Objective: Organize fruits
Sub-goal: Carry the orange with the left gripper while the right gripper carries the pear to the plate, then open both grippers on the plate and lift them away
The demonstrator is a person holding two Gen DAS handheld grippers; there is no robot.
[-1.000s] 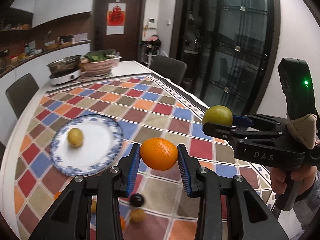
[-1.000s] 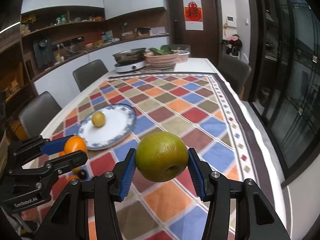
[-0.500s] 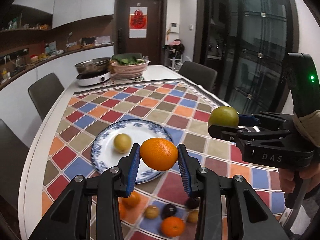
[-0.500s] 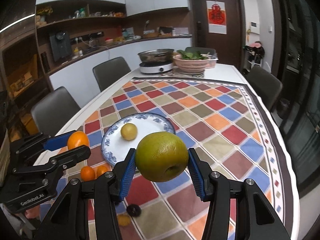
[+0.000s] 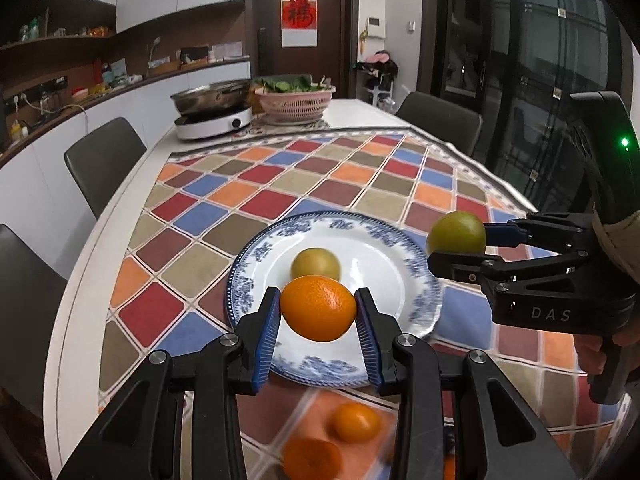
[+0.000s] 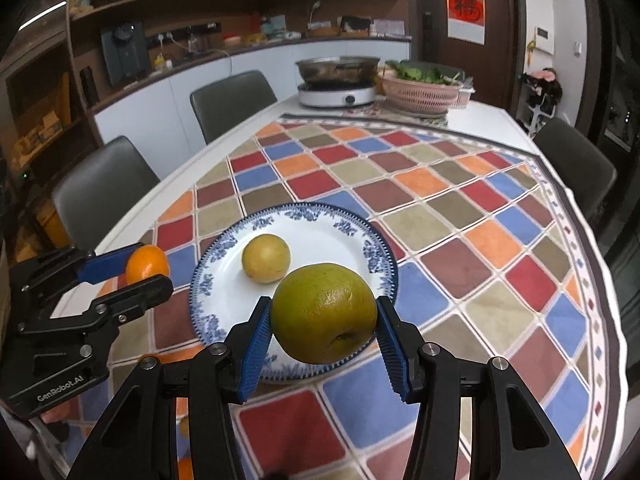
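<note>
Fruits are partly sorted. Left gripper (image 5: 317, 332) is clamped on an orange (image 5: 318, 307), held above the near rim of a blue-patterned plate (image 5: 416, 280). Right gripper (image 6: 322, 344) is clamped on a green fruit (image 6: 324, 313), also above that plate's near edge. One yellow fruit (image 6: 265, 257) already rests on the plate. Neither carried fruit is set down yet. Small oranges (image 5: 356, 422) lie loose on the checked tablecloth (image 5: 280, 184), probably awaiting their turn.

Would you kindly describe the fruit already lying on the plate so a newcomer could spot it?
On the checkered tablecloth sits a blue-rimmed white plate. One small yellowish round fruit rests on it, the only fruit there; the orange and green fruits are held in grippers.
</note>
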